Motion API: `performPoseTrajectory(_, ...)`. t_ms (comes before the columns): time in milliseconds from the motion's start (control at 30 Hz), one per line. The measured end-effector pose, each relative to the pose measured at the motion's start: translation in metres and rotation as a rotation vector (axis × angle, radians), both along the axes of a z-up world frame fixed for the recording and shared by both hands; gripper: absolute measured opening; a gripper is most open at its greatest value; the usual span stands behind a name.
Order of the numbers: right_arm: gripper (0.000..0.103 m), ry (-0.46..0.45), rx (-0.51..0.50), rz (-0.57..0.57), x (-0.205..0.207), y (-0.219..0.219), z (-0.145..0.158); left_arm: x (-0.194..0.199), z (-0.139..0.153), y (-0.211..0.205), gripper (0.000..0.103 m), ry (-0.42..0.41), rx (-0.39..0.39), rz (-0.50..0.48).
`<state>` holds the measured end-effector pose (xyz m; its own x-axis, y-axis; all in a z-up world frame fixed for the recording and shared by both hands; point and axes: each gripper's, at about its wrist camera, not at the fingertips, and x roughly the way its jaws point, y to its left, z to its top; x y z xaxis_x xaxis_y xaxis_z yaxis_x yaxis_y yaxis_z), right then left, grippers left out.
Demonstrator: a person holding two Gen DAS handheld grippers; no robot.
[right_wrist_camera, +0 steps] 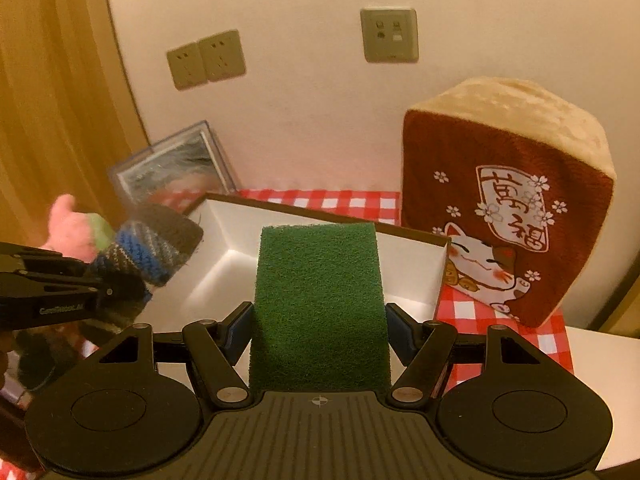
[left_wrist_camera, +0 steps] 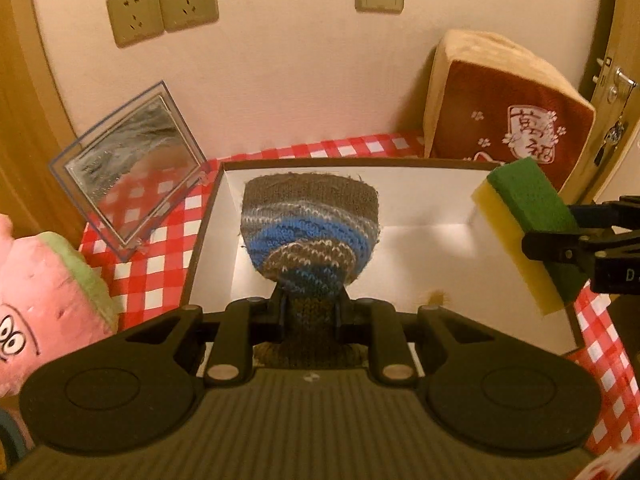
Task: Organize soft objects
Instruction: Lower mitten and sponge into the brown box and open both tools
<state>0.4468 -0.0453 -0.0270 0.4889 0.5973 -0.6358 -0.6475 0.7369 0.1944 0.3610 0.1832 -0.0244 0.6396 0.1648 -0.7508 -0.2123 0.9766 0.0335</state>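
My left gripper is shut on a brown and blue knitted hat and holds it above the open white box. My right gripper is shut on a green and yellow sponge, also held above the box. In the left wrist view the sponge and right gripper show at the right over the box's right side. In the right wrist view the hat and left gripper show at the left.
A red checked cloth covers the table. A clear picture frame leans on the wall at the left. A pink plush toy sits at the near left. A brown cat cushion stands right of the box.
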Motion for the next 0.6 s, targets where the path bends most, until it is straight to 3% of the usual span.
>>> performPoseTrajectory(367, 0.069, 0.04, -0.06, -0.038, 0.034, 0.011, -0.027, 0.036, -0.025, 0.014, 0.021, 0.05, 0.003, -0.013)
performPoseTrajectory(600, 0.069, 0.058, -0.072, -0.047, 0.044, 0.013, -0.036, 0.051, -0.032, 0.016, 0.04, 0.042, 0.023, -0.007)
